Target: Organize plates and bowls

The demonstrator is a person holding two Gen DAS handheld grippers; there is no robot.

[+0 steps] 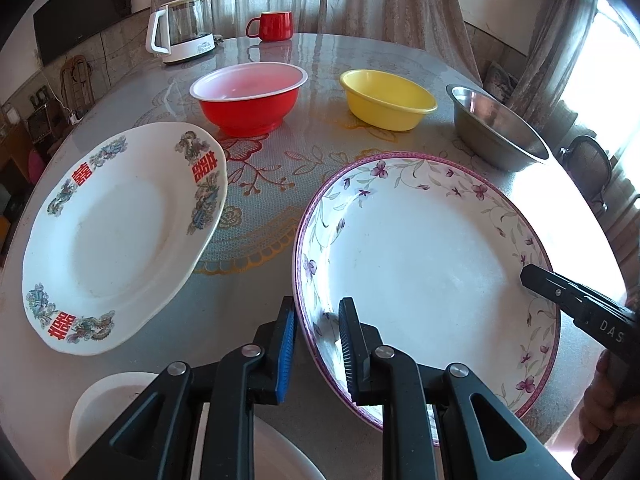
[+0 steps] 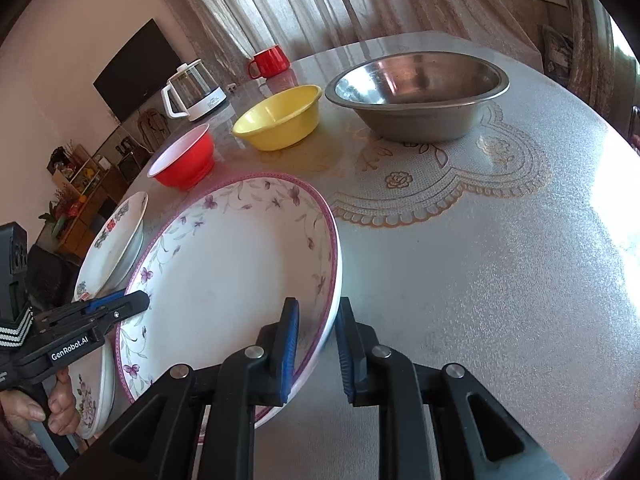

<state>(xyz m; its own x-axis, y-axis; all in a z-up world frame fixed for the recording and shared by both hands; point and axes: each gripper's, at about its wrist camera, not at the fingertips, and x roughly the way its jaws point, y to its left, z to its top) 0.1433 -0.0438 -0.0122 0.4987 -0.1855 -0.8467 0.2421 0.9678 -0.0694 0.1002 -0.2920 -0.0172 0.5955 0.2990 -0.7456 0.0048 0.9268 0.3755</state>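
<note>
A large white plate with a purple floral rim (image 1: 424,264) is held tilted above the table; it also shows in the right wrist view (image 2: 236,280). My left gripper (image 1: 318,320) straddles its left rim, one finger on each side. My right gripper (image 2: 318,320) straddles its right rim the same way. A white plate with red characters (image 1: 120,236) lies to the left. Behind stand a red bowl (image 1: 250,98), a yellow bowl (image 1: 386,100) and a steel bowl (image 1: 496,128).
A glass kettle (image 1: 180,26) and a red mug (image 1: 272,26) stand at the table's far edge. Another white plate (image 1: 104,404) lies under my left gripper, near the front edge. A floral plate (image 2: 94,392) sits below the held one.
</note>
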